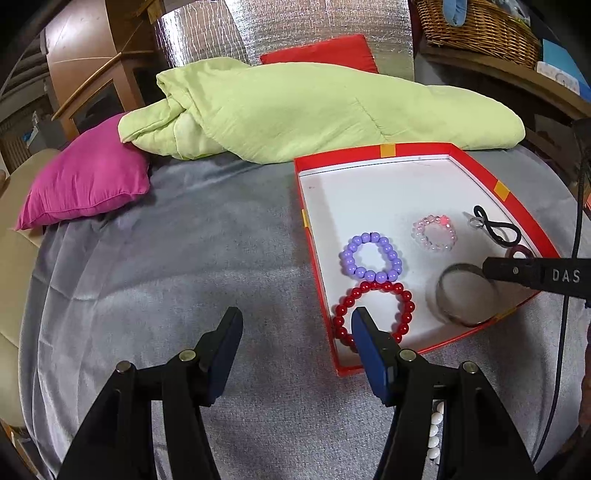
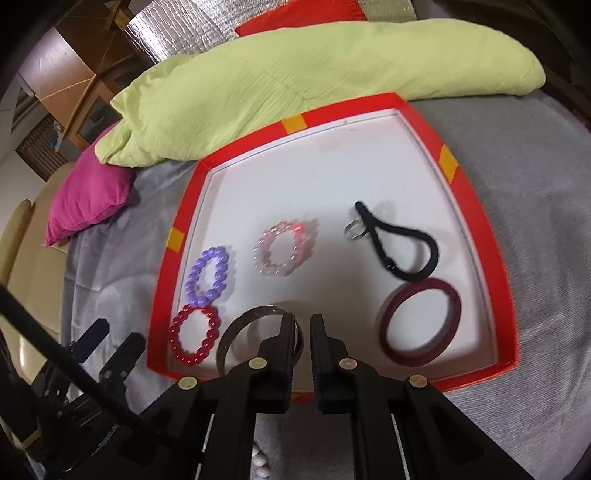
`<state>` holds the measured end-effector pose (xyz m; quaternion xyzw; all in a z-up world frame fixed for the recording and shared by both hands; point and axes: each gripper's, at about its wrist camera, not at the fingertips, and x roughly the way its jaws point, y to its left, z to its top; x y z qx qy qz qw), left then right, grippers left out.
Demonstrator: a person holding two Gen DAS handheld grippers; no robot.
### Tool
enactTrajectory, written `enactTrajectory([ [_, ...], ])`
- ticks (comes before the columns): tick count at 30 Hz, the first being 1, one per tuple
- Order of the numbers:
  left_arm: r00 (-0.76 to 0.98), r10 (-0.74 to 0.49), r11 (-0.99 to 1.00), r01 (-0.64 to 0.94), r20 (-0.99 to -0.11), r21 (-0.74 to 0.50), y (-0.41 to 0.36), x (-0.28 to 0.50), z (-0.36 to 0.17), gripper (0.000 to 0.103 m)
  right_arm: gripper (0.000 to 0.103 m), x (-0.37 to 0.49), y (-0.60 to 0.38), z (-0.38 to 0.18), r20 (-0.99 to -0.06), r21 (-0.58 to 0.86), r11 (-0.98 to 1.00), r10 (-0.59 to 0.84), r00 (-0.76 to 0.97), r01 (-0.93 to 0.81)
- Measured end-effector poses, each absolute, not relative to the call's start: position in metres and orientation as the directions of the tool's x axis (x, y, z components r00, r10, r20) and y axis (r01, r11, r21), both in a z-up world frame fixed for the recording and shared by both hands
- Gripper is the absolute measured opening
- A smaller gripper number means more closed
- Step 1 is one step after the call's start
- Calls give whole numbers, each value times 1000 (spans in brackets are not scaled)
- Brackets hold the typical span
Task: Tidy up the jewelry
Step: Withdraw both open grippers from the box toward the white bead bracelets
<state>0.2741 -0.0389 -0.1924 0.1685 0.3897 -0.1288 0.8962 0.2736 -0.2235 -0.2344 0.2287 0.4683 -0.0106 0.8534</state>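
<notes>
A red-rimmed white tray (image 1: pixel 373 151) (image 2: pixel 491 236) lies on a grey bed cover. In it are a red bead bracelet (image 1: pixel 402 295) (image 2: pixel 177 332), a purple bead bracelet (image 1: pixel 354 254) (image 2: pixel 199 273), a pink bead bracelet (image 1: pixel 436 243) (image 2: pixel 266 258), a black hair tie (image 1: pixel 495 229) (image 2: pixel 406 236) with a small silver ring, a maroon bangle (image 2: pixel 417 321) and a metal bangle (image 1: pixel 443 295) (image 2: pixel 240 325). My left gripper (image 1: pixel 295 325) is open and empty, its right finger over the red bracelet. My right gripper (image 2: pixel 303 325) is slightly open at the metal bangle's edge, its left finger over the band.
A lime-green quilt (image 1: pixel 295 110) lies behind the tray, with a magenta pillow (image 1: pixel 88 181) to the left and a red cushion (image 1: pixel 325 53) behind. White beads (image 1: pixel 436 432) (image 2: pixel 260 461) lie on the cover near me. A wicker basket (image 1: pixel 480 26) sits on a shelf at right.
</notes>
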Motion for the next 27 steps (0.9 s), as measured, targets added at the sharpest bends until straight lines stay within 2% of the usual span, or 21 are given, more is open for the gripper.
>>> enactTrajectory([
  [16, 681, -105, 864, 423, -724, 273, -43, 239, -193, 62, 9, 249, -249, -217, -769, 403, 877, 169, 617, 262],
  [27, 673, -90, 866, 417, -734, 275, -33, 219, -198, 62, 10, 203, -255, -215, -769, 419, 867, 182, 612, 269],
])
